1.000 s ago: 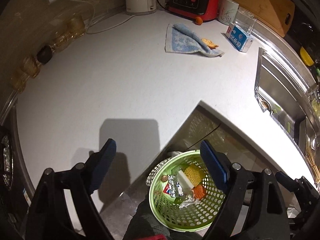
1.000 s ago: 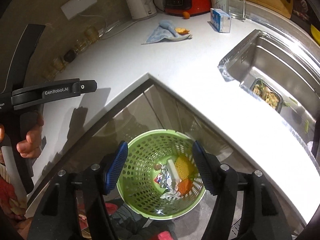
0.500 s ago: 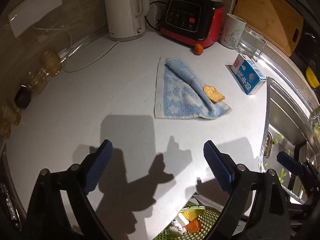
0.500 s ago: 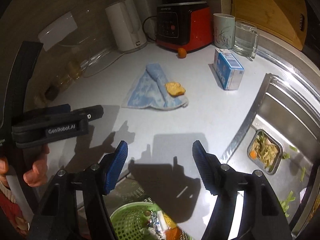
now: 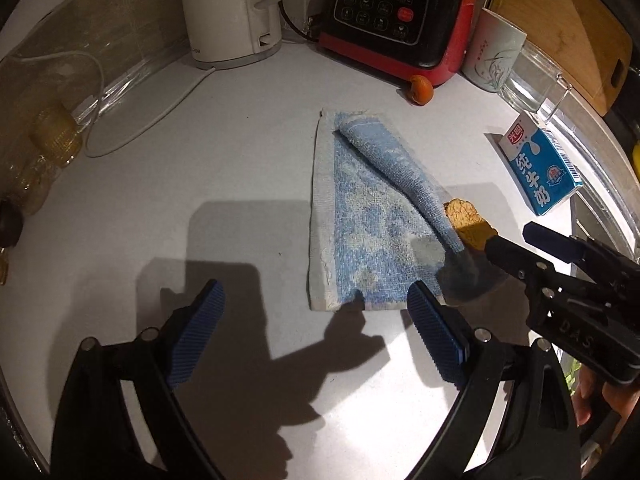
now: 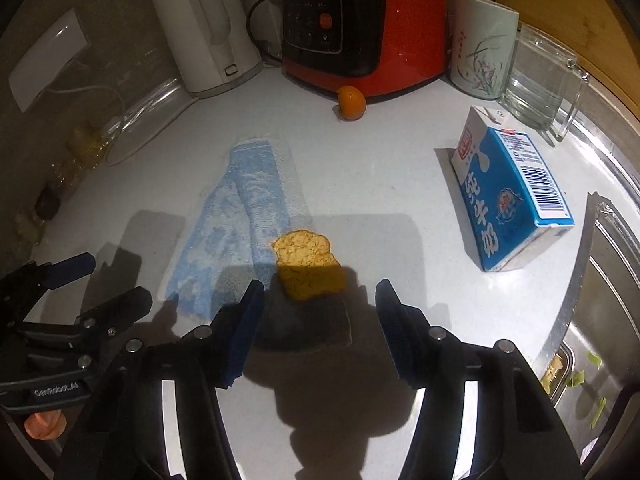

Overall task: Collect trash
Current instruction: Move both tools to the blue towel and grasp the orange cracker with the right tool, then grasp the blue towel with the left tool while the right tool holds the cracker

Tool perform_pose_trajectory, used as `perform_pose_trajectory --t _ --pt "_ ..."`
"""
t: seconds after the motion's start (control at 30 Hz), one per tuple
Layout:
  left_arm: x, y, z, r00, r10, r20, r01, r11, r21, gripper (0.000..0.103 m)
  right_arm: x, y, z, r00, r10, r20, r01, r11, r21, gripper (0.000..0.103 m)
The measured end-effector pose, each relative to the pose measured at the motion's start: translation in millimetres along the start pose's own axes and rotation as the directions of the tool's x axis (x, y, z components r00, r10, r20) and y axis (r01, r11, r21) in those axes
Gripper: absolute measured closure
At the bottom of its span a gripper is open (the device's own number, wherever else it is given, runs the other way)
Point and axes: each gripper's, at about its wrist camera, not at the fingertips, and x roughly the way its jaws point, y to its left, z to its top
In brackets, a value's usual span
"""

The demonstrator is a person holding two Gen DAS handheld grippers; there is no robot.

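Both grippers, left gripper [image 5: 314, 328] and right gripper [image 6: 318, 332], fingers spread wide, empty; porous orange scrap [image 6: 306, 266] on terry towel [image 6: 240, 232], frame centre.

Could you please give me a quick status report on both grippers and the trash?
Left gripper open, empty, above counter. Right gripper open, lined up on bread scrap; not gripped. Scrap overlaps blue towel edge; milk carton lies apart.

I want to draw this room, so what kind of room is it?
Most likely a home kitchen. A white electric kettle and a red-and-black cooking appliance stand on the white countertop, and a steel sink is set into it at the right.
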Motion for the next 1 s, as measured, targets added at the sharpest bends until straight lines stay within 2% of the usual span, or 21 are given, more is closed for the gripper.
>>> perform_pose_trajectory --t 0.2,0.37,0.43,0.47,0.53,0.6,0.73,0.77,0.8,1.0 --pt "17.6 1.4 2.2 0.999 -0.027 -0.030 0.026 1.000 -0.013 0.015 26.6 -0.1 7.5 0.999 0.029 -0.034 -0.030 1.000 -0.006 0.051" --pt "24.7 1.9 2.3 0.998 -0.039 -0.042 0.039 0.999 -0.015 0.015 31.4 2.9 10.6 0.999 0.025 -0.030 -0.025 1.000 -0.013 0.054" --pt "26.1 1.9 2.5 0.998 -0.041 -0.044 0.040 0.999 -0.013 0.015 32.1 2.7 11.8 0.999 0.021 -0.029 -0.021 1.000 -0.010 0.058" --pt "26.8 1.9 2.8 0.998 -0.043 -0.046 0.043 0.999 -0.011 0.015 32.0 2.4 11.4 0.999 0.018 -0.027 -0.018 1.000 -0.009 0.064" --pt "27.8 2.0 3.6 0.998 -0.048 -0.047 0.048 0.999 -0.010 0.015 32.1 1.2 10.9 0.999 0.019 -0.025 -0.019 1.000 -0.004 0.067" --pt "28.3 2.3 4.2 0.998 -0.052 -0.047 0.052 0.999 -0.008 0.015 32.7 0.7 11.1 0.999 0.030 -0.024 -0.030 1.000 0.004 0.075" --pt "30.4 2.7 5.2 0.997 -0.054 -0.050 0.054 0.999 -0.002 0.015 28.4 1.0 11.3 1.000 0.026 -0.011 -0.026 1.000 -0.005 0.084" --pt "31.0 3.2 5.2 0.997 -0.054 -0.052 0.054 0.999 -0.002 0.015 27.8 1.6 12.0 1.000 0.024 -0.008 -0.024 1.000 -0.008 0.088" --pt "31.2 3.8 5.4 0.997 -0.055 -0.053 0.054 0.999 -0.004 0.015 26.8 2.0 12.6 1.000 0.022 -0.004 -0.022 1.000 -0.010 0.099" --pt "25.1 3.4 8.5 0.997 -0.064 -0.044 0.064 0.998 -0.007 0.015 12.8 -3.9 11.8 0.999 0.017 0.030 -0.017 1.000 0.014 0.098"
